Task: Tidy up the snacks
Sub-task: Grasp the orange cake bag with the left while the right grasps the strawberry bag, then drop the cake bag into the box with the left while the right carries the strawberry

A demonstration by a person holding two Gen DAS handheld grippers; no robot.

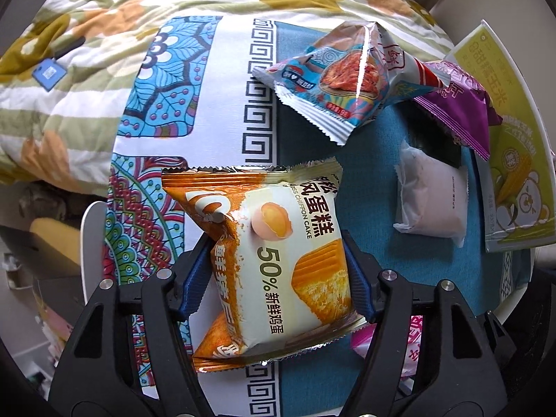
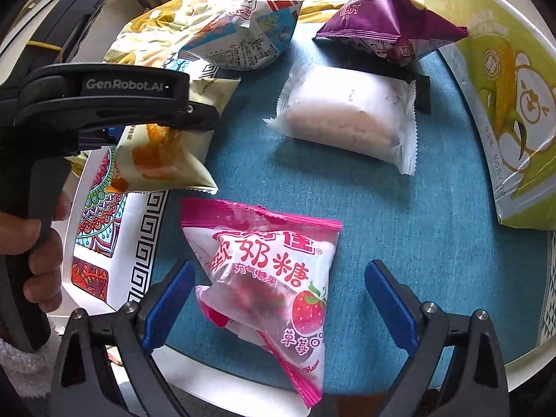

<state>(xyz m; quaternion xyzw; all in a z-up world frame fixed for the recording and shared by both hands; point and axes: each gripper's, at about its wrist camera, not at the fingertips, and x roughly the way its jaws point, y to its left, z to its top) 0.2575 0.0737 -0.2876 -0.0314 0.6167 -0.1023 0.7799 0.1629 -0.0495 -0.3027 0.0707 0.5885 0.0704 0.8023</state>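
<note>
In the right wrist view, the strawberry candy bag [image 2: 274, 292] lies on the worktop [image 2: 399, 215] between the right hand-held gripper's [image 2: 278, 299] fingers. The pale bun packet [image 2: 344, 121] lies at its 12 o'clock, the purple packet [image 2: 389, 31] behind that, the corn box [image 2: 504, 111] at 2 o'clock, and the chiffon cake packet [image 2: 163, 153] at 10 o'clock.

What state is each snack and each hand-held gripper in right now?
Chiffon cake packet: sealed, clamped.
Left hand-held gripper: shut on the cake packet.
Strawberry candy bag: sealed, lying between open jaws.
Right hand-held gripper: open.
White packet: sealed, lying flat.
Purple packet: sealed.
</note>
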